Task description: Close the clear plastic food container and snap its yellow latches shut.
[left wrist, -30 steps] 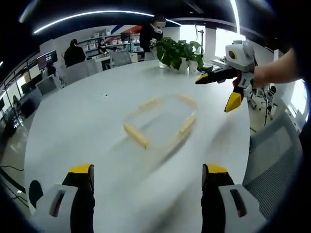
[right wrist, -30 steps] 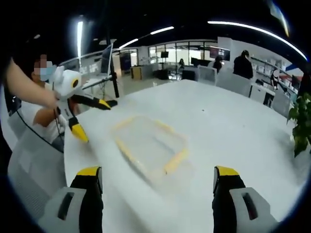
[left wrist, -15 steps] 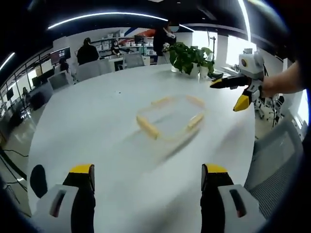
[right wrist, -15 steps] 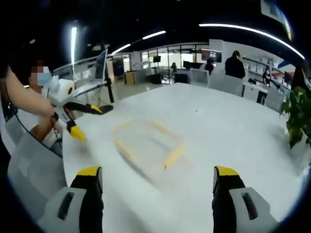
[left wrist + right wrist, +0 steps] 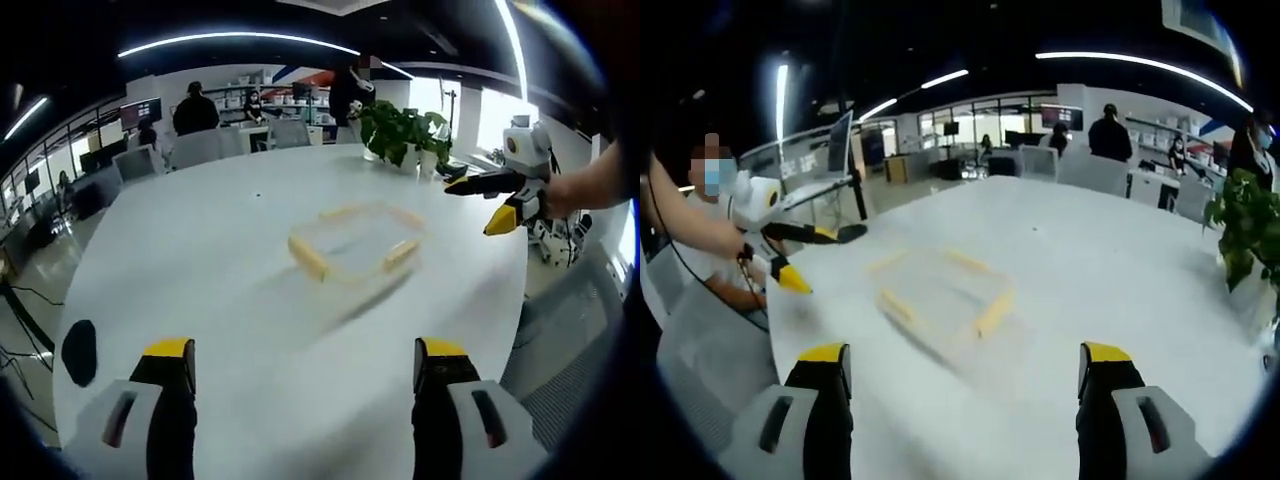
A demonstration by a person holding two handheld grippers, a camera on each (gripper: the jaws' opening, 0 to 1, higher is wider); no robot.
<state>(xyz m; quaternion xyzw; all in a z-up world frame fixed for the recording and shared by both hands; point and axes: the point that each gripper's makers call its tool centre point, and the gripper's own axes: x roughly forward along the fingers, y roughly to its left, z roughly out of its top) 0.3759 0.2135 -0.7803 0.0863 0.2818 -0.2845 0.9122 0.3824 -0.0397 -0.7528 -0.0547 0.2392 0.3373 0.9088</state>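
A clear plastic food container (image 5: 357, 243) with yellow latches along its sides lies flat on the white table (image 5: 200, 260). My left gripper (image 5: 300, 355) is open and well short of it, nothing between its jaws. In the left gripper view my right gripper (image 5: 485, 203) hangs open beyond the table's right edge, held by a hand. In the right gripper view the same container (image 5: 940, 298) lies ahead of my open right gripper (image 5: 965, 360), and my left gripper (image 5: 810, 255) shows open off the table's left edge.
A potted green plant (image 5: 402, 130) stands at the table's far side, also seen as the plant (image 5: 1245, 235) at right. Office chairs (image 5: 200, 148) and people (image 5: 193, 108) are behind the table. A grey chair (image 5: 565, 330) stands by the right edge.
Both grippers have drawn back from the container, which now looks smaller and farther in both views. The container itself has not moved on the table. Both grippers stay open.
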